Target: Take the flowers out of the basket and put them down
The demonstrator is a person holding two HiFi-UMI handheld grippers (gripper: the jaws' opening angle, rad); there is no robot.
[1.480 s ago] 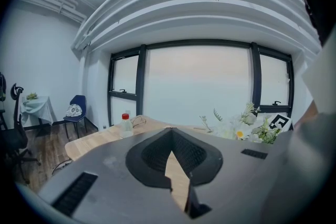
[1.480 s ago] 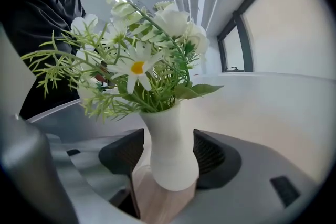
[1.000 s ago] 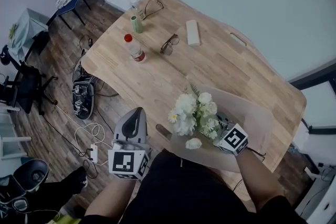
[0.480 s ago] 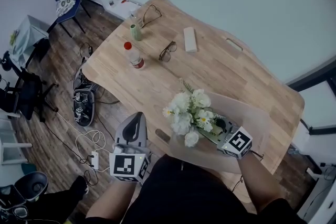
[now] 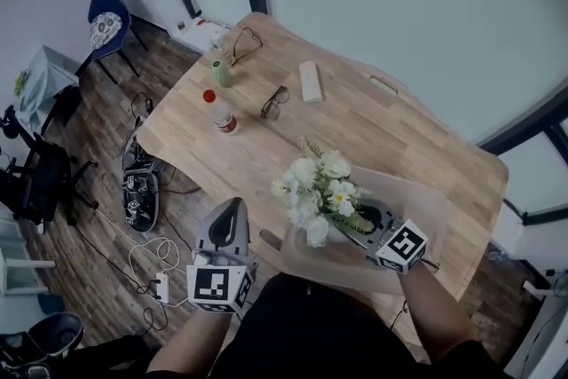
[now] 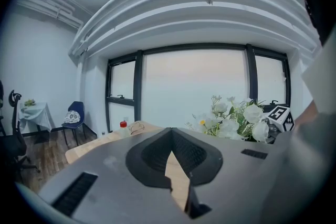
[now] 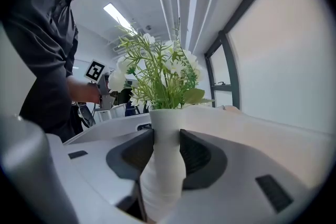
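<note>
Flowers [image 5: 318,189], standing in a white vase [image 7: 164,165], are being grasped by the right claw [image 7: 166,136], whose jaws have just been closing on the vase. The basket [image 5: 435,204] is lying beneath that claw on the worktop [image 5: 266,146]. The left claw [image 5: 232,209] is hanging clenched and empty, well apart to its left.

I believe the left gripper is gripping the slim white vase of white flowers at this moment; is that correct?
Not quite: it is the right gripper whose jaws, which have just been closing, grip the slim white vase of white flowers. The right gripper view shows the vase's neck pressed between them. The left gripper holds nothing, its jaws together.
</note>
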